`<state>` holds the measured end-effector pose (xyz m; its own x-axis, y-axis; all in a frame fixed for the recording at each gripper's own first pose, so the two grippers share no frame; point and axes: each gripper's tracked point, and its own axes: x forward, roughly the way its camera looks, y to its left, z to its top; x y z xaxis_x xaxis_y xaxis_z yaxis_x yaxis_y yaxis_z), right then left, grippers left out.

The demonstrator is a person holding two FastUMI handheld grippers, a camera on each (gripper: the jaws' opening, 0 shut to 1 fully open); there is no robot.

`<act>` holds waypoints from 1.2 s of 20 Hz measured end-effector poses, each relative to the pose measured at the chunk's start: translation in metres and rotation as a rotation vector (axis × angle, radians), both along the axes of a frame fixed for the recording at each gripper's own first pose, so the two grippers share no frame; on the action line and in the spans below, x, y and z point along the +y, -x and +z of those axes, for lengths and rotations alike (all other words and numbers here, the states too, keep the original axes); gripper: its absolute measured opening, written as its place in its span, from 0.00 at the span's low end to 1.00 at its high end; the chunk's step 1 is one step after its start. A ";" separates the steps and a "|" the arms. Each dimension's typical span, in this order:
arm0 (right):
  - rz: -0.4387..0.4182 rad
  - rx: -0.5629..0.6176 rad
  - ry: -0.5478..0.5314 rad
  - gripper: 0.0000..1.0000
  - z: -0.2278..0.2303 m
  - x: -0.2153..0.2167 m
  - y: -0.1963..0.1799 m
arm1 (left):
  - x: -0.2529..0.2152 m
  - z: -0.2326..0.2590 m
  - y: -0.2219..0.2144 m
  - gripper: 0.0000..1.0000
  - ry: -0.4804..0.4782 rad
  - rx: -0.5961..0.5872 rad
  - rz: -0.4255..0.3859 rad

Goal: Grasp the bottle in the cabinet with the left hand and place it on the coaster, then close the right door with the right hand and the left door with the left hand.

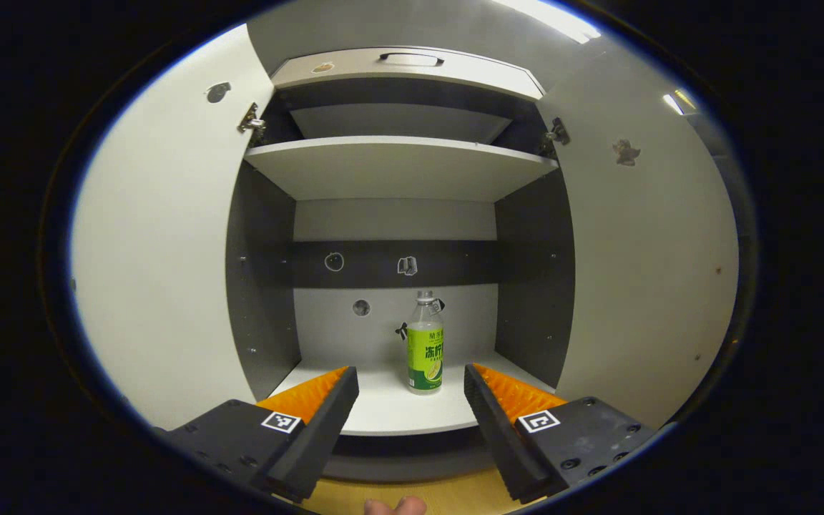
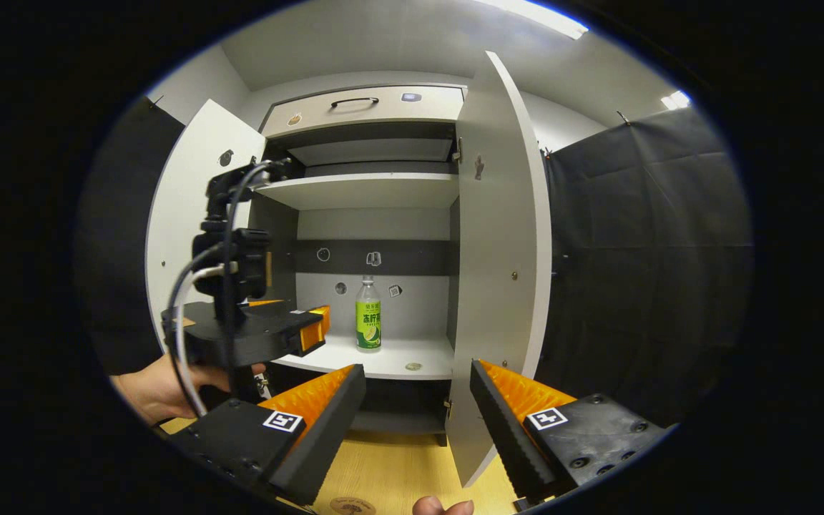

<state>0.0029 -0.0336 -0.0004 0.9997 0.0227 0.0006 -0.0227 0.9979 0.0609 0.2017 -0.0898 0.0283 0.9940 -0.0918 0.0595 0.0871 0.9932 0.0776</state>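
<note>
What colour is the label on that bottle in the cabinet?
The bottle wears a bright green label with a lime-slice picture; its upper part is clear. Best seen in the left gripper view.

Left tool [image 2: 315,330]: black boxy body, camera mast on top, black and white cables looping; right tool [image 2: 418,400]: square black-white markers, screws

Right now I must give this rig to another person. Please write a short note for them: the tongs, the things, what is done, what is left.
Left tongs: open, holding nothing, aimed at the green-label bottle.
Right tongs: open, holding nothing, back from the cabinet near the right door.
Bottle stands upright on the lower shelf. Left door and right door both open.
Done: nothing yet.
Left: grasp the bottle, set it on the coaster, close right door, then left door.
</note>
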 end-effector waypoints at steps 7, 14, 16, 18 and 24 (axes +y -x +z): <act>-0.035 -0.017 0.007 0.98 -0.001 -0.027 -0.008 | -0.032 0.000 -0.099 0.95 -0.004 -0.017 -0.006; -0.028 -0.045 0.025 0.98 0.003 -0.034 -0.017 | -0.036 -0.028 -0.174 0.94 0.020 0.046 0.064; -0.026 -0.043 0.019 0.98 0.001 -0.034 -0.019 | -0.035 -0.035 -0.188 0.94 0.019 0.052 0.082; -0.028 -0.045 0.022 0.98 0.000 -0.036 -0.020 | -0.031 -0.042 -0.200 0.92 0.028 0.068 0.104; -0.058 -0.049 0.004 0.98 -0.001 -0.047 -0.022 | -0.021 -0.050 -0.233 0.95 0.142 0.111 0.133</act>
